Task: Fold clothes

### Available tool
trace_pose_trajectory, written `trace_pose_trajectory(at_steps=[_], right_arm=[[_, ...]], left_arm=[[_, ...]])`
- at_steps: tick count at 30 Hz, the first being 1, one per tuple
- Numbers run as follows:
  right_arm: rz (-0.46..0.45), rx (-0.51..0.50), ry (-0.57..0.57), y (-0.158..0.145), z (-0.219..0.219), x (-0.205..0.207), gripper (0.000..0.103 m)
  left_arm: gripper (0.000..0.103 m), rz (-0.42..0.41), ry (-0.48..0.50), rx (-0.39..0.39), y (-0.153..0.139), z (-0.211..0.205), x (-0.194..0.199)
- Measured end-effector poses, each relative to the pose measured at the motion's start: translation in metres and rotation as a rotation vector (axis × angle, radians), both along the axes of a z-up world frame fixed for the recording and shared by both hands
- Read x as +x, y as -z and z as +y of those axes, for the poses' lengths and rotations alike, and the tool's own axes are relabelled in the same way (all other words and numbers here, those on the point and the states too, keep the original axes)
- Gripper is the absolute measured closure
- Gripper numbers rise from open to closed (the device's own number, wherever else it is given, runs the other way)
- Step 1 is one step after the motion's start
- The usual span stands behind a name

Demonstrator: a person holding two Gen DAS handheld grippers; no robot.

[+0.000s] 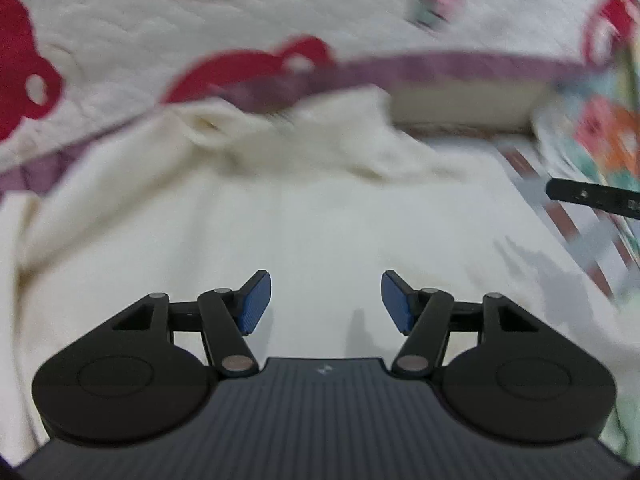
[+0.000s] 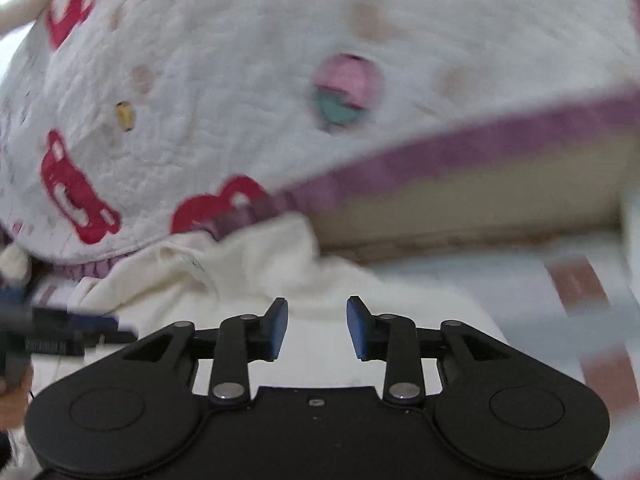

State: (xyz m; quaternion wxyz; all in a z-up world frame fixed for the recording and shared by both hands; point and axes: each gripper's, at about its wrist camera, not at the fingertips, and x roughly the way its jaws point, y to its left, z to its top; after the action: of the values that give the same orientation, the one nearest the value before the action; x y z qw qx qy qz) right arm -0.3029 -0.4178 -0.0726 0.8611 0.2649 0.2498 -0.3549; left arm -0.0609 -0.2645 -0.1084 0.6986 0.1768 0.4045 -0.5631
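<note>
Both tools, left [image 1: 326,300] and right [image 2: 317,328], hovered released above the cream garment [image 1: 304,216], grasping nothing. Its bunched far edge lay against the quilt [image 1: 200,12]; a pinch there risked snagging both.

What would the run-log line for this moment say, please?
left gripper: open, empty | right gripper: open, empty | cream garment: spread below both, collar bunched against quilt
</note>
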Motion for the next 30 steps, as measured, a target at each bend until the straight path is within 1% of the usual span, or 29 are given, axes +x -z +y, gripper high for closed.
trace_pose_trajectory(at_steps=[2, 4, 5, 6, 7, 9, 10, 11, 14, 15, 16, 18, 20, 21, 22, 23, 24, 25, 27, 29, 30], right_arm=[[0.051, -0.012, 0.049, 0.008, 0.022, -0.036, 0.065], [0.146, -0.028, 0.077, 0.013, 0.042, -0.067, 0.065], [0.179, -0.032, 0.089, 0.014, 0.052, -0.084, 0.065], [0.176, -0.029, 0.103, 0.013, 0.063, -0.103, 0.065], [0.154, -0.021, 0.124, 0.01, 0.074, -0.122, 0.063], [0.113, -0.008, 0.166, 0.007, 0.096, -0.159, 0.048], [0.099, -0.008, 0.19, 0.008, 0.108, -0.174, 0.046], [0.111, -0.011, 0.21, 0.01, 0.117, -0.186, 0.044], [0.239, -0.039, 0.259, 0.023, 0.137, -0.205, 0.044], [0.266, -0.048, 0.277, 0.025, 0.142, -0.211, 0.044], [0.27, -0.044, 0.288, 0.027, 0.145, -0.219, 0.044], [0.245, -0.018, 0.316, 0.029, 0.147, -0.234, 0.044], [0.208, 0.016, 0.349, 0.031, 0.148, -0.249, 0.044], [0.192, 0.036, 0.369, 0.032, 0.149, -0.257, 0.044], [0.171, 0.068, 0.392, 0.034, 0.149, -0.264, 0.044], [0.144, 0.126, 0.411, 0.034, 0.151, -0.271, 0.044], [0.117, 0.194, 0.422, 0.034, 0.155, -0.276, 0.044], [0.084, 0.254, 0.412, 0.033, 0.161, -0.279, 0.044], [-0.002, 0.318, 0.332, 0.029, 0.175, -0.283, 0.042], [-0.07, 0.367, 0.289, 0.034, 0.183, -0.289, 0.038], [-0.105, 0.394, 0.294, 0.04, 0.181, -0.293, 0.038]], left_arm=[[0.043, -0.004, 0.023, -0.011, 0.0, 0.013, -0.025], [0.043, -0.01, 0.043, -0.015, -0.004, 0.024, -0.042], [0.043, -0.012, 0.053, -0.017, -0.006, 0.03, -0.051], [0.043, -0.015, 0.063, -0.019, -0.008, 0.035, -0.059], [0.043, -0.018, 0.074, -0.022, -0.01, 0.041, -0.068], [0.043, -0.013, 0.09, -0.039, -0.021, 0.057, -0.081], [0.043, 0.016, 0.091, -0.056, -0.025, 0.066, -0.087], [0.043, 0.056, 0.081, -0.065, -0.023, 0.07, -0.094], [0.042, 0.17, 0.051, -0.089, -0.017, 0.081, -0.116], [0.042, 0.161, 0.06, -0.076, -0.017, 0.083, -0.127], [0.042, 0.152, 0.068, -0.062, -0.016, 0.084, -0.137], [0.042, 0.133, 0.085, -0.036, -0.014, 0.087, -0.158], [0.042, 0.102, 0.099, -0.025, -0.019, 0.09, -0.171], [0.043, 0.109, 0.121, -0.016, -0.02, 0.091, -0.175], [0.044, 0.116, 0.143, -0.007, -0.021, 0.091, -0.179], [0.044, 0.121, 0.162, 0.003, -0.022, 0.091, -0.183], [0.044, 0.101, 0.167, 0.022, -0.022, 0.088, -0.187], [0.045, 0.081, 0.172, 0.04, -0.022, 0.086, -0.19], [0.045, 0.045, 0.17, 0.074, -0.021, 0.08, -0.196], [0.043, 0.044, 0.151, 0.11, -0.017, 0.074, -0.197], [0.043, 0.046, 0.143, 0.126, -0.015, 0.07, -0.198]])
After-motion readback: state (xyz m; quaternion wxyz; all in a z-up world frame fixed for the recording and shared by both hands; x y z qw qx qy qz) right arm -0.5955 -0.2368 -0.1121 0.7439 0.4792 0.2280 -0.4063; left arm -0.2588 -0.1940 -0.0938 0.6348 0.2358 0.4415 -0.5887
